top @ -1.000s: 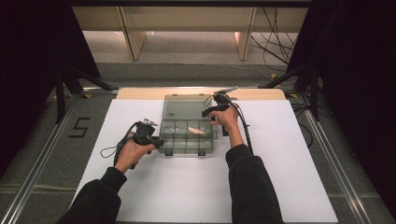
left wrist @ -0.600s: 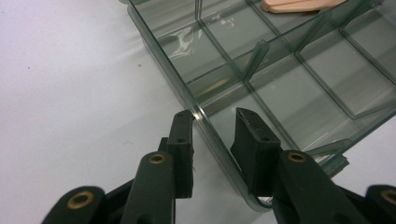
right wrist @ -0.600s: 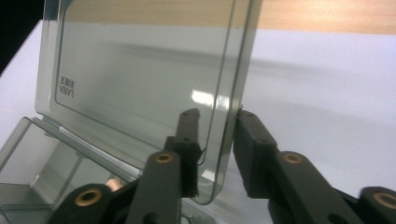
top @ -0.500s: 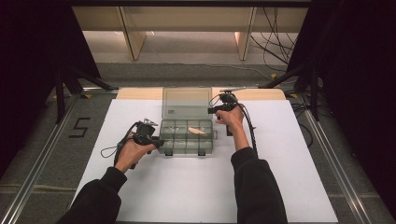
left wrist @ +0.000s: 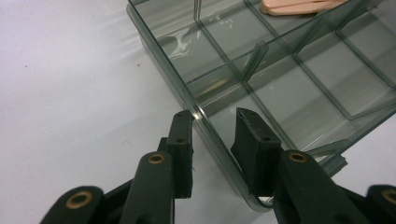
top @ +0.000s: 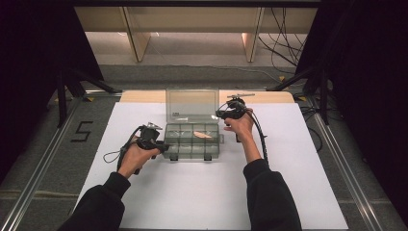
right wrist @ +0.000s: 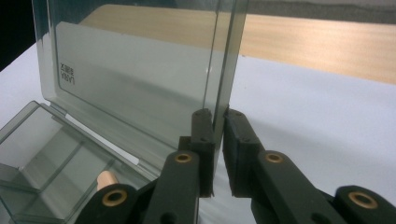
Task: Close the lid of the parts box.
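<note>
A smoky clear compartment box point(top: 180, 150) sits on the white mat, its lid point(top: 192, 103) standing upright at the far side. A peach-coloured stick point(top: 202, 135) lies in one rear compartment. My left gripper point(top: 163, 147) straddles the box's left wall point(left wrist: 212, 140), one pad outside and one inside, clamped on it. My right gripper point(top: 217, 115) is at the lid's right edge; in the right gripper view its jaws point(right wrist: 218, 114) have just been closing, and the pads pinch the lid's edge point(right wrist: 224, 70). The peach stick point(right wrist: 106, 179) peeks out low on the left there.
The white mat point(top: 288, 192) covers the table, with a wooden strip point(top: 269, 96) along its far edge. Black frame legs stand at both far corners, and cables point(top: 284, 43) lie on the floor beyond. A "5" point(top: 82, 131) is marked left of the mat.
The lid has swung from low over the box up to upright. My right gripper moved toward the far side with it and closed on its edge. The left gripper kept still.
</note>
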`<state>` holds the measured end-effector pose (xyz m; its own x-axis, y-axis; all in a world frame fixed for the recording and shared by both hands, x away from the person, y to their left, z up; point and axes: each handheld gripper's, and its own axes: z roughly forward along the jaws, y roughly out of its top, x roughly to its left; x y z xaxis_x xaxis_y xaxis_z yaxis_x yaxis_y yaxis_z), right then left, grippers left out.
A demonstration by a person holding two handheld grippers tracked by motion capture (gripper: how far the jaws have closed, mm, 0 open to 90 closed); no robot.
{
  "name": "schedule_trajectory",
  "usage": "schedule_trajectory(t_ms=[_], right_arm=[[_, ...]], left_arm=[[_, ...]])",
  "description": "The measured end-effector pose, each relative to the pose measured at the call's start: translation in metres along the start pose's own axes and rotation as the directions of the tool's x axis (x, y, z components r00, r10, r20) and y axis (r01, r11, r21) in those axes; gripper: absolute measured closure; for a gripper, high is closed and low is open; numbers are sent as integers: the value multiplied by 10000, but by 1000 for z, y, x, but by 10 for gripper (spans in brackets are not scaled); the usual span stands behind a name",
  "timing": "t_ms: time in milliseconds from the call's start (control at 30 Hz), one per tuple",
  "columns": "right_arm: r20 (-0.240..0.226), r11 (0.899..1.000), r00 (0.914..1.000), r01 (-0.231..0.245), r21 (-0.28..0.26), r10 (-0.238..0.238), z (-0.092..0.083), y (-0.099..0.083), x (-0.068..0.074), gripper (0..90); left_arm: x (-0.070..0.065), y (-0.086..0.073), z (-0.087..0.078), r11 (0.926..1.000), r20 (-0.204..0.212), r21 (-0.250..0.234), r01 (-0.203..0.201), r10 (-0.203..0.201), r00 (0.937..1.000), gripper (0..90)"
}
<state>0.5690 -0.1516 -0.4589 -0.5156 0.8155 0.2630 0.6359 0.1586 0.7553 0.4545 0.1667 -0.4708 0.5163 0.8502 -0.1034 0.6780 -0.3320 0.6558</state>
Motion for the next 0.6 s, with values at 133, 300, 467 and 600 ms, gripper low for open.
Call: schedule_trajectory(t_ms=[133,300,467,600], right_arm=[[24,9978,9986,524,-414,-523,-2,-5,2,834],[140,9887,9933,1157,-954,-1149,-5,-11,4,834],[288,9723,9846,1747,-1550,-1723,-6,-20,6,834],[374,9568,9744,2246,-1847,-2216,-7,-24,7,832]], left_arm=[[0,0,0,10000,17,-11,9,-9,10000,676],[1,0,0,10000,94,57,36,-36,9999,674],[1,0,0,10000,108,-6,4,-4,9999,670],[1,0,0,9999,43,-54,-100,101,9999,664]])
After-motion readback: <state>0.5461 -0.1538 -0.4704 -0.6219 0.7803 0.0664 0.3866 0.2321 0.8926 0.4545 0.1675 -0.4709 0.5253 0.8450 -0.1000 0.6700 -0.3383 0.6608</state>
